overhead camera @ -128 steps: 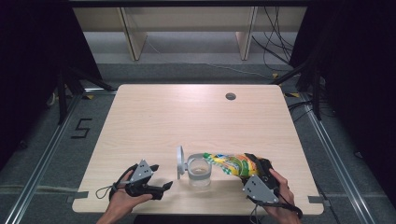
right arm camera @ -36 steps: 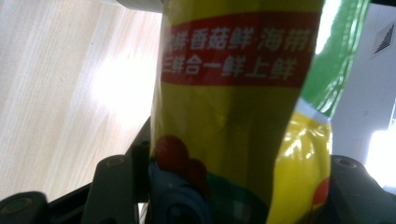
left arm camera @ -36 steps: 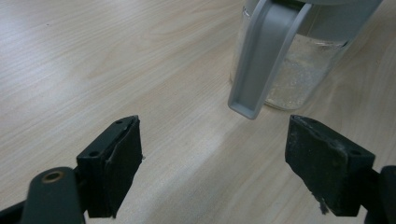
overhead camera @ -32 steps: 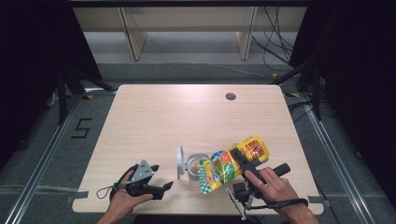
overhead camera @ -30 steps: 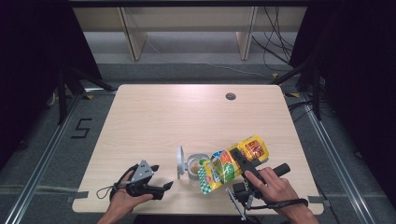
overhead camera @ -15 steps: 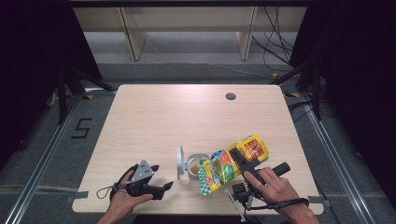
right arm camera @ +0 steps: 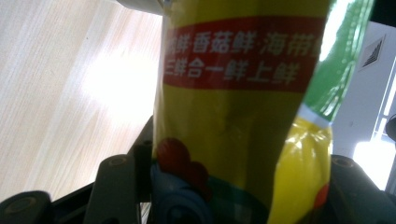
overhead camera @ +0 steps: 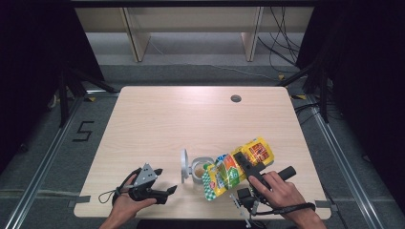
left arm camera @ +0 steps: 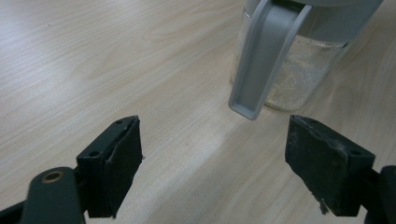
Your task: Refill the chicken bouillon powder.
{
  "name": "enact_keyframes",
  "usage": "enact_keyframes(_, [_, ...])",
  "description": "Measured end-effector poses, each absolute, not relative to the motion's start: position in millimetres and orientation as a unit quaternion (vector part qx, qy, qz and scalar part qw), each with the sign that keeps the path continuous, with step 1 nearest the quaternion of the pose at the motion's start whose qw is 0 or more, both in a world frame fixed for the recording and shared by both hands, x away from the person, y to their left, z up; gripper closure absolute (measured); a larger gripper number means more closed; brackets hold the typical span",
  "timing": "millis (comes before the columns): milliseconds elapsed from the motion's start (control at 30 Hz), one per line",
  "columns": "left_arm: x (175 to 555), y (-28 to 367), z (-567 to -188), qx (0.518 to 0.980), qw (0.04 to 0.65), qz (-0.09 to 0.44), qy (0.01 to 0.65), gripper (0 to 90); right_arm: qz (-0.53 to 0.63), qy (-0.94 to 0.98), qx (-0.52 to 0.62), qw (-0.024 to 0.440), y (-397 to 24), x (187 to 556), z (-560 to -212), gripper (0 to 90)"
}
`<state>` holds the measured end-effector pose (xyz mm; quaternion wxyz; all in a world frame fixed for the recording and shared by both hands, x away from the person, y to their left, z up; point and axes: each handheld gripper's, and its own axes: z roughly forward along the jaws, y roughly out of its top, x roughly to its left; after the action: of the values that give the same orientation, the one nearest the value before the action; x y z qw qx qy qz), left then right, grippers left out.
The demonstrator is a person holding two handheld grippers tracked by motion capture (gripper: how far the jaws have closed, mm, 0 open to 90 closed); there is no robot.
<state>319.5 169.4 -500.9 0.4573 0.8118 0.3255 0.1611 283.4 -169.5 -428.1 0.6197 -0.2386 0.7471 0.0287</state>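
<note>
A yellow and green seasoning bag (overhead camera: 223, 174) is tilted with its lower end over a small glass jar (overhead camera: 199, 168). The jar's grey flip lid (overhead camera: 184, 165) stands open at its left. My right gripper (overhead camera: 241, 162) is shut on the bag's middle, and in the right gripper view the bag (right arm camera: 243, 93) rises between the jaws of that gripper (right arm camera: 224, 186). My left gripper (overhead camera: 165, 180) rests on the table left of the jar, open and holding nothing. In the left gripper view this gripper (left arm camera: 212, 154) faces the jar (left arm camera: 299, 70) and its hanging lid (left arm camera: 261, 56) just ahead.
The wooden table (overhead camera: 191, 119) has a round cable hole (overhead camera: 236, 98) near its far edge. Jar, bag and both hands crowd the near edge. Shelving legs and cables lie on the floor beyond the table.
Since the oldest frame the right hand has turned and lifted the bag from lying low beside the jar to a steeper tilt over it. Over the last second almost nothing has moved.
</note>
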Motion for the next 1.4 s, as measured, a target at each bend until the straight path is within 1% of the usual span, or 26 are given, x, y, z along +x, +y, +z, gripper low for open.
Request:
enact_keyframes(167, [319.6,169.2,-501.0,0.812,0.457,0.16,0.325,18.5,0.032,0.739,-0.255,0.623,-168.1,284.1,-426.6,46.5])
enact_keyframes(233, [320.2,169.5,-500.6,0.816,0.453,0.161,0.322,18.5,0.024,0.744,-0.244,0.621,-168.3,281.8,-427.1,46.5])
enact_keyframes(300, [318.7,167.7,-501.1,0.812,0.457,0.151,0.331,18.5,0.025,0.743,-0.246,0.622,-167.8,281.8,-426.9,46.5])
enact_keyframes(367, [320.5,170.1,-499.9,0.821,0.446,0.166,0.315,18.5,0.029,0.739,-0.25,0.624,-167.3,282.7,-427.3,46.5])
enact_keyframes(433, [318.7,167.9,-501.2,0.811,0.458,0.152,0.332,18.5,0.029,0.739,-0.251,0.624,-167.3,282.7,-427.3,46.5])
enact_keyframes(500, [319.7,168.9,-500.8,0.813,0.457,0.16,0.325,18.5,0.029,0.739,-0.25,0.625,-167.2,282.9,-427.3,46.5])
enact_keyframes(700, [318.7,168.4,-501.0,0.812,0.456,0.151,0.332,18.5,0.028,0.733,-0.264,0.627,-165.7,284.2,-426.0,46.6])
enact_keyframes(767, [319.9,169.5,-500.6,0.815,0.453,0.162,0.323,18.5,0.025,0.74,-0.256,0.622,-166.4,283.1,-426.8,46.8])
enact_keyframes(833, [320.2,169.1,-500.5,0.816,0.453,0.161,0.322,18.5,0.026,0.741,-0.251,0.622,-167.0,282.9,-427.7,47.1])
enact_keyframes(867, [319.0,167.6,-500.9,0.812,0.454,0.153,0.332,18.5,0.026,0.741,-0.251,0.622,-167.1,282.9,-427.9,47.2])
enact_keyframes(900, [320.3,168.8,-500.1,0.819,0.448,0.163,0.319,18.5,0.026,0.741,-0.251,0.622,-167.2,282.9,-427.9,47.2])
enact_keyframes(967, [320.6,169.0,-499.9,0.821,0.445,0.166,0.316,18.5,0.027,0.744,-0.245,0.621,-168.0,282.7,-428.6,47.3])
enact_keyframes(1000, [319.0,167.7,-500.6,0.816,0.449,0.159,0.328,18.5,0.027,0.745,-0.242,0.621,-168.4,282.3,-428.8,47.3])
enact_keyframes(1067, [319.0,168.1,-500.6,0.816,0.447,0.157,0.33,18.5,0.03,0.738,-0.248,0.626,-168.7,282.7,-427.5,47.3])
enact_keyframes(1133, [320.0,169.0,-500.3,0.818,0.45,0.161,0.321,18.5,0.037,0.743,-0.231,0.627,-169.5,282.1,-429.3,47.4])
enact_keyframes(1200, [320.0,169.0,-500.3,0.818,0.45,0.162,0.321,18.5,0.034,0.735,-0.251,0.628,-168.3,283.7,-426.3,47.4])
enact_keyframes(1400, [320.5,169.6,-500.3,0.82,0.446,0.164,0.318,18.5,0.033,0.738,-0.241,0.629,-169.0,282.1,-428.1,47.5])
